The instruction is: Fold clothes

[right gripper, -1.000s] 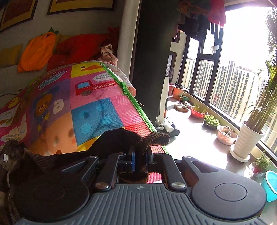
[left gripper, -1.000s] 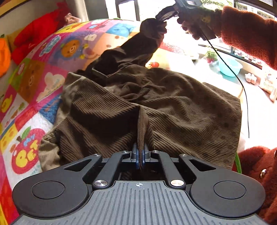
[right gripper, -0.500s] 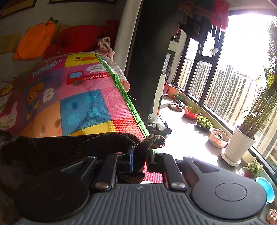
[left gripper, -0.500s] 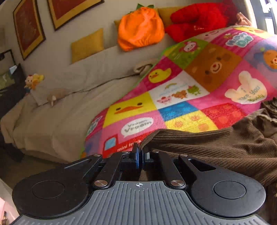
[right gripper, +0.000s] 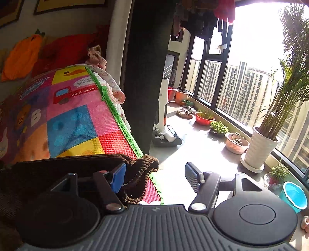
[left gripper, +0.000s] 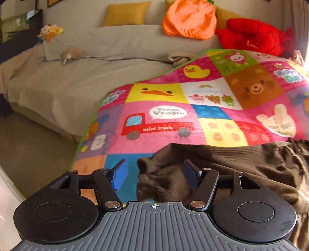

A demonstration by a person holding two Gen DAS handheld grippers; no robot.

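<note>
A brown corduroy garment (left gripper: 241, 162) lies on a colourful patchwork play mat (left gripper: 170, 119). In the left wrist view my left gripper (left gripper: 156, 173) is open, and a bunched end of the garment rests loose between its blue pads, nearer the right one. In the right wrist view my right gripper (right gripper: 154, 176) is open too. The garment's cuff (right gripper: 143, 173) lies by its left pad at the mat's green edge (right gripper: 115, 114). The rest of the garment (right gripper: 58, 170) stretches left and is partly hidden behind the gripper body.
A grey sofa (left gripper: 67, 77) with a yellow cushion (left gripper: 123, 13), orange pumpkin plush (left gripper: 189, 17) and red plush (left gripper: 255, 36) stands behind the mat. To the right are a dark pillar (right gripper: 146, 67), a vacuum (right gripper: 164, 119), potted plants (right gripper: 264, 142), a blue basin (right gripper: 295, 195) and windows.
Both grippers have opened and let go of the garment, which now lies on the mat. The left gripper swung from over the garment toward the sofa side and lowered.
</note>
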